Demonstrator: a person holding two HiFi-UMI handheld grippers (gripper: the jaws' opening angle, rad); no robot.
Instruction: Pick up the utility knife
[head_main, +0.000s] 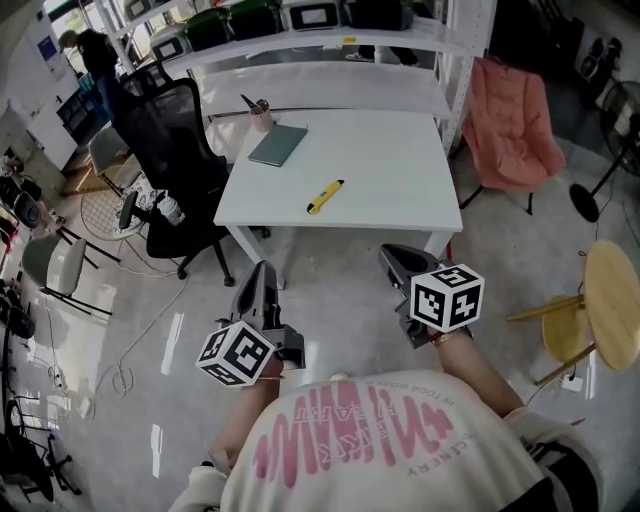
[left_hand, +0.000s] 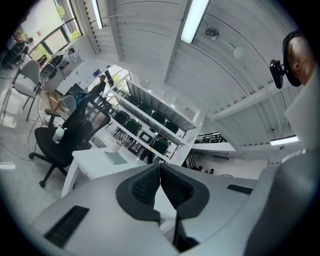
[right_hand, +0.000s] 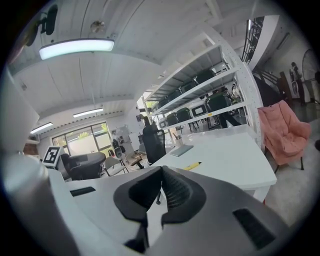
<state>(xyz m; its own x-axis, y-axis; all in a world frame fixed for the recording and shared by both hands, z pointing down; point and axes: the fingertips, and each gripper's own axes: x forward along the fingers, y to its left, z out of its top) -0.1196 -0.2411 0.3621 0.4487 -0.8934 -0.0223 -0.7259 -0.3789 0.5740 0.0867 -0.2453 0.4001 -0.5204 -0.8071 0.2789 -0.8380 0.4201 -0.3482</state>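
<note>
Yellow against white, the utility knife (head_main: 325, 197) lies untouched near the middle of the surface (head_main: 400, 170) in the head view. It is at twelve o'clock from both claws and well apart from them. The left claw (head_main: 262, 272) and right claw (head_main: 394, 256) hang over the floor short of the surface's near edge, so the step in hand looks like the approach. A grey-green notebook (head_main: 278, 145) sits at eleven o'clock of the knife, with a pen cup (head_main: 261, 118) beyond it. A black office chair (head_main: 170, 130) stands at nine o'clock of the surface, a pink folding chair (head_main: 510, 120) at three, and storage shelves (head_main: 300, 40) at twelve. In the left gripper view the left claw is clenched on nothing, and the knife does not show. In the right gripper view the right claw is likewise clenched and empty, with the knife at one o'clock past its tips. The next move likely calls for closing the gap, releasing one claw and setting its jaws across the knife's slim body.
</note>
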